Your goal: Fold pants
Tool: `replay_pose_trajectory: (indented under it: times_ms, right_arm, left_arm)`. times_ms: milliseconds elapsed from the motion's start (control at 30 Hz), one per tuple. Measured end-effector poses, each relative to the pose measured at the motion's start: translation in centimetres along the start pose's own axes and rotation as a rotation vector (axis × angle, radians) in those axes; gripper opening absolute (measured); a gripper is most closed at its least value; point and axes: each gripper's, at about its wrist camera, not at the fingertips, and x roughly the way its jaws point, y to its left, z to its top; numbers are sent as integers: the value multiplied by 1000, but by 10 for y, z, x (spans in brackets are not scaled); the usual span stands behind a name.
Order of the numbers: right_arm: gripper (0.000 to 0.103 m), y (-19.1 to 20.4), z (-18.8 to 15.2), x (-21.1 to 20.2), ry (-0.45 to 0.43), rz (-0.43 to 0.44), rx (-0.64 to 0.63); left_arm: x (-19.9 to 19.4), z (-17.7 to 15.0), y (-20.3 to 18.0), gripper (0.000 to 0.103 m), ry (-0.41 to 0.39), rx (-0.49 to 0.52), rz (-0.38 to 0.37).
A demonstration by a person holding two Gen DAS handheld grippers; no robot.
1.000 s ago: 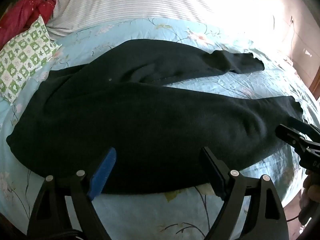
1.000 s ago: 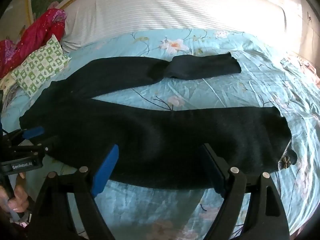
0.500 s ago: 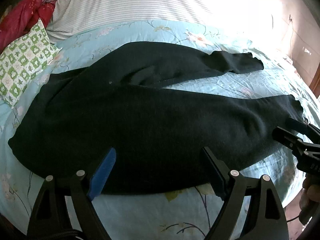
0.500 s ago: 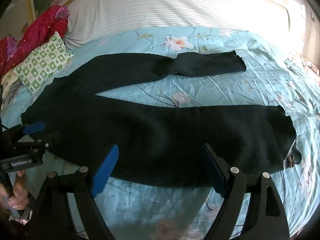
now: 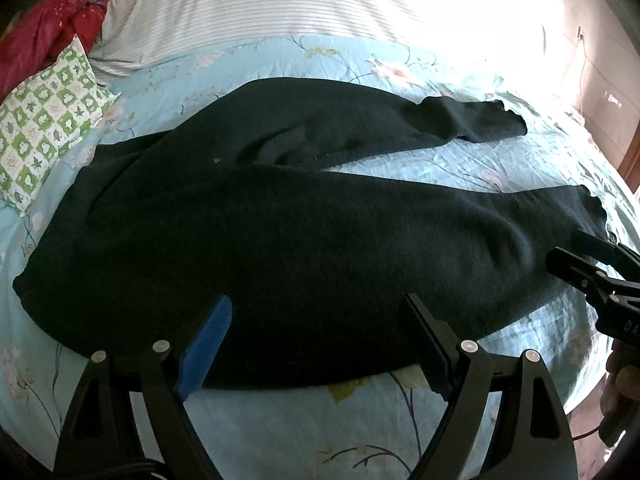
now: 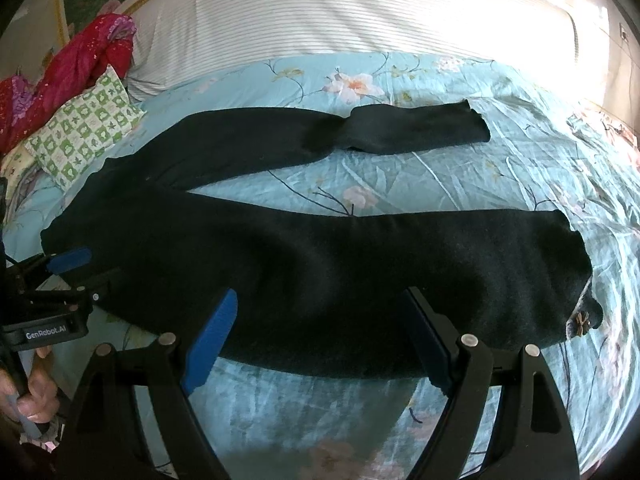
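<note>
Black pants (image 5: 320, 248) between 2 wide-spread grippers, left gripper (image 5: 320, 344), right gripper (image 6: 320, 340)

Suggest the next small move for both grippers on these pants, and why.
Probably lower each open gripper onto the near leg's near edge and pinch. The black pants lie flat and unfolded on the floral sheet, legs splayed apart. The left gripper hovers near the waist end, the right gripper near the cuff end; neither holds cloth.
</note>
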Motion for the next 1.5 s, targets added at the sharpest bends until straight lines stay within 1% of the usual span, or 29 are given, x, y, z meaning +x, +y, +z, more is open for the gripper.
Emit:
replay_pose_trajectory:
  times_ms: [900,1267,1500]
  right_arm:
    - [84,7,0,0,-6,11,-7]
    - [84,6,3,-2,-3,28,1]
    - [84,2,6,0,11,43,10]
  left_arm:
    - [-1,0,-3,86,-5,9,-5]
    - [-3,2,-8,86,-13,37,-18]
    - [0,5,-8,86,0,49,-30]
